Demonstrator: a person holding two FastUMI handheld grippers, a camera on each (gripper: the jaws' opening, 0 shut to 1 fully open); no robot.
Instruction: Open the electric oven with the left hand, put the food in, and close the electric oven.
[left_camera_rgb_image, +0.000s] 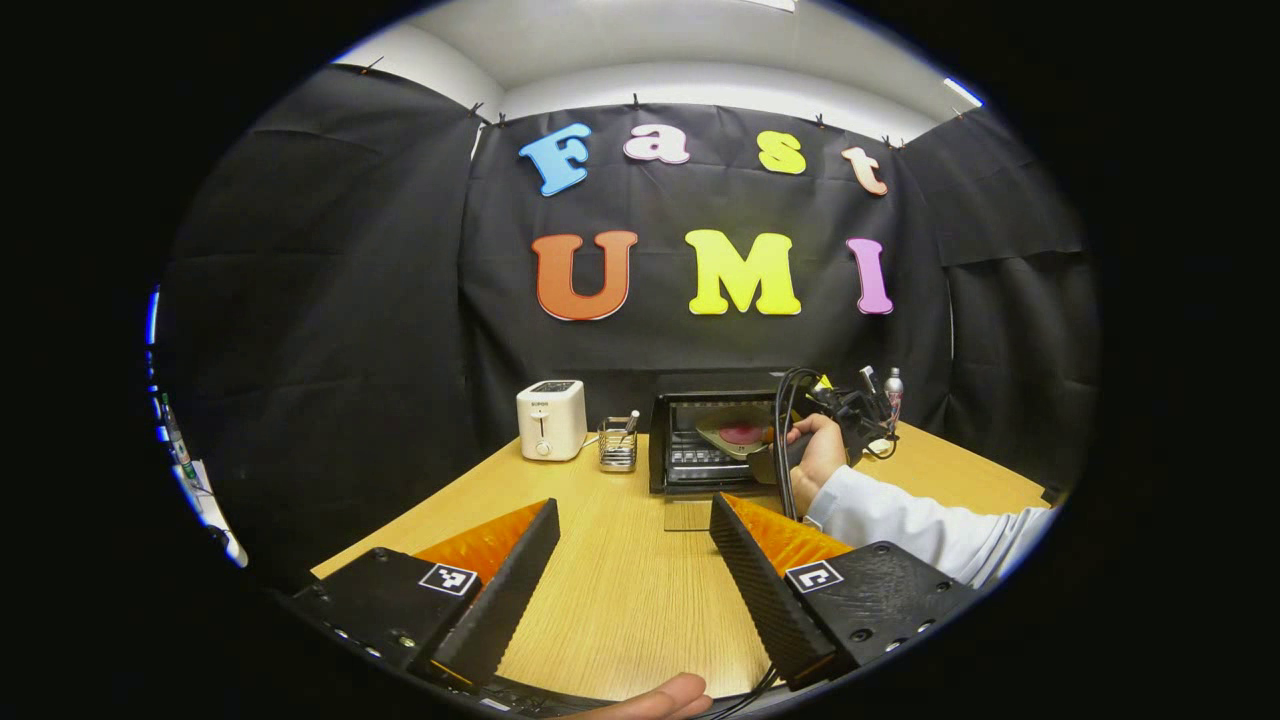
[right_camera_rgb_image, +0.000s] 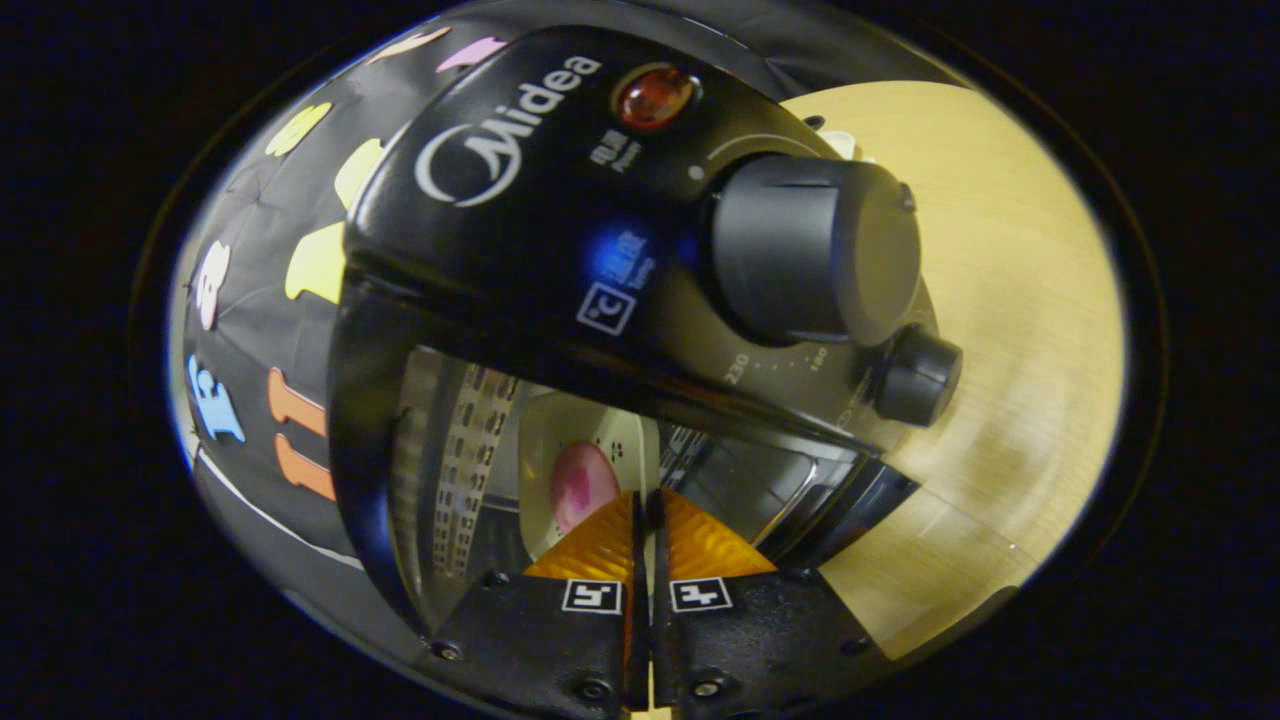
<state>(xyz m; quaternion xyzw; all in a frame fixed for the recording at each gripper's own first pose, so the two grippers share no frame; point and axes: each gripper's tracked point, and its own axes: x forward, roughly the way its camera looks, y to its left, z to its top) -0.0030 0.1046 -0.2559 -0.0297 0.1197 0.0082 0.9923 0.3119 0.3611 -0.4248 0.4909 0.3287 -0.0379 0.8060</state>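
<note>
**A:** So where's the food right now? From the left gripper view I see the electric oven (left_camera_rgb_image: 712, 440) at the far side of the wooden table (left_camera_rgb_image: 620, 580), door (left_camera_rgb_image: 690, 512) dropped flat toward us, and a hand (left_camera_rgb_image: 815, 455) holding the right gripper up at the opening with a plate (left_camera_rgb_image: 735, 432) going in.

**B:** Yeah, the right gripper view agrees. The right gripper (right_camera_rgb_image: 645, 520) has its fingers pinched nearly together on the rim of the plate (right_camera_rgb_image: 590, 450), and the pink food (right_camera_rgb_image: 580, 485) sits on it just inside the oven's mouth. That view is rolled over sideways, so the knobs (right_camera_rgb_image: 815, 250) look like they're above.

**A:** And the left gripper (left_camera_rgb_image: 635, 560)?

**B:** Wide open, holding nothing, hovering over the near table well back from the oven.

**A:** How would you say that plate handles?

**B:** My guess: rigid, light, probably slick glaze. An edge pinch means it wants to droop, and the food could slide if it tilts. Keep it level and set it on the rack before letting go.

**A:** The door?

**B:** Glass, hinged at the bottom. I'd lift it by the front edge, near the handle.

**A:** Toaster (left_camera_rgb_image: 551, 420) and the utensil holder (left_camera_rgb_image: 617, 445) on the left are out of the way, anyway.
</note>
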